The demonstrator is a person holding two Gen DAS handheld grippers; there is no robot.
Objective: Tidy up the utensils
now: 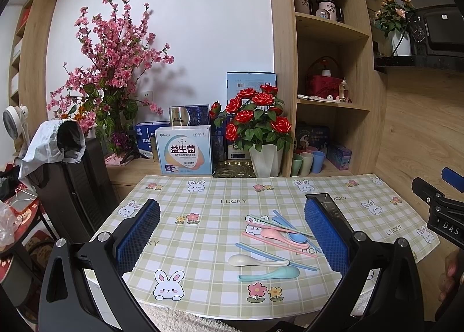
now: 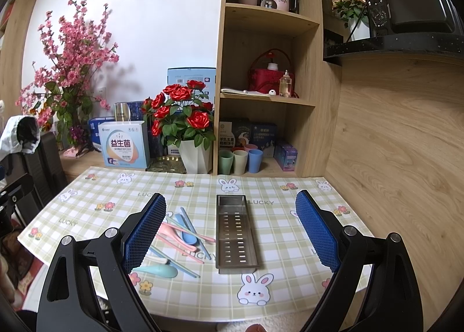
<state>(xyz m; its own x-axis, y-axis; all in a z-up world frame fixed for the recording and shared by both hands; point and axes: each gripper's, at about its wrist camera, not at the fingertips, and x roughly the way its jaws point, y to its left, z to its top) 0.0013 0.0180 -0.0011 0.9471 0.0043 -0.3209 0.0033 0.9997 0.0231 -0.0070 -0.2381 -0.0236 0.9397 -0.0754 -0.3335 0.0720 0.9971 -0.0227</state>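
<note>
1. Stainless steel, perforated and empty: the utensil tray (image 2: 236,233) sits at the centre of my right wrist frame on the checked bunny tablecloth (image 2: 290,288). Nothing is sorted yet, so I judge the whole task is left.
2. The pastel utensils lie in a loose, crossed pile just left of the tray: pink spoon (image 1: 278,235), blue spoon (image 1: 295,236), white spoon (image 1: 255,260), mint spoon (image 1: 272,274), with pink, blue and green chopsticks (image 1: 278,255) overlapping them.
3. My left gripper (image 1: 232,236) and right gripper (image 2: 232,233) both hang spread wide, grasping nothing.
</note>
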